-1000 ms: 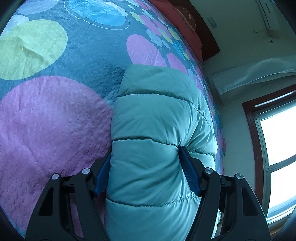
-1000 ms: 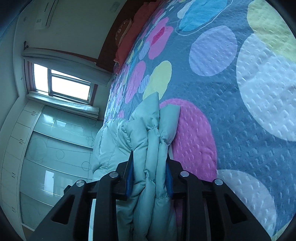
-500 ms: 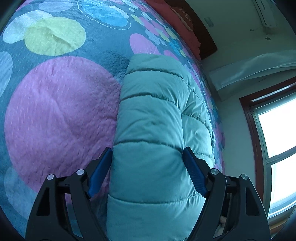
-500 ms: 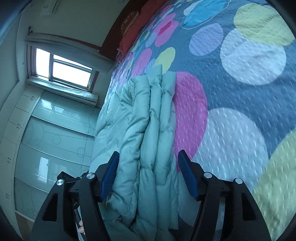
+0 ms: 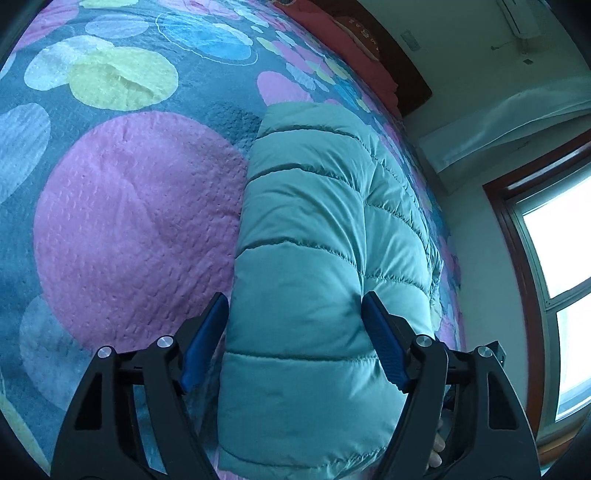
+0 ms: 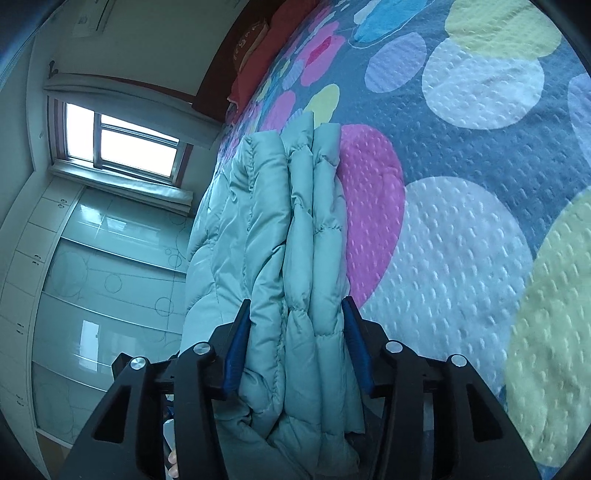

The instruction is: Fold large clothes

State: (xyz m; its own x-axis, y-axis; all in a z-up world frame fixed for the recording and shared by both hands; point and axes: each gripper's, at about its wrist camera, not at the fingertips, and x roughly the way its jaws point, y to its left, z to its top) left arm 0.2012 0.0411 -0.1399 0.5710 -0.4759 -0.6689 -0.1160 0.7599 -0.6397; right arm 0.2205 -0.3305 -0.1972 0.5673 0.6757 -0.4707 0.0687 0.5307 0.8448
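From the left wrist, the puffy teal quilted down jacket (image 5: 314, 258) lies folded on the bed's blue quilted bedspread (image 5: 122, 206) with its large pink, yellow and pale circles, stretching away from the camera toward the red pillows (image 5: 343, 40) at the dark headboard. The left gripper (image 5: 295, 332), black with blue pads, straddles the near end of the jacket with its jaws spread wide; the right pad (image 5: 384, 350) lies against the padding, while the left one sits just beside the jacket's edge, so I would not call it a pinch. A bright window (image 5: 554, 240) with a brown frame fills the right side, and a person's fingertips (image 5: 436, 450) peep out beneath the gripper's right arm. From the right wrist, the same jacket (image 6: 288, 258) shows as several stacked, ribbed layers running up the bed's edge over a pink circle. The right gripper (image 6: 295, 328) has this bundle between its blue pads and its jaws are closing; both pads lie against the fabric, pressing the layers lightly. Beyond it stand a glossy pale wardrobe (image 6: 103, 277), a window (image 6: 122, 147) under a rolled blind, and a wall air conditioner (image 6: 92, 18) high up.
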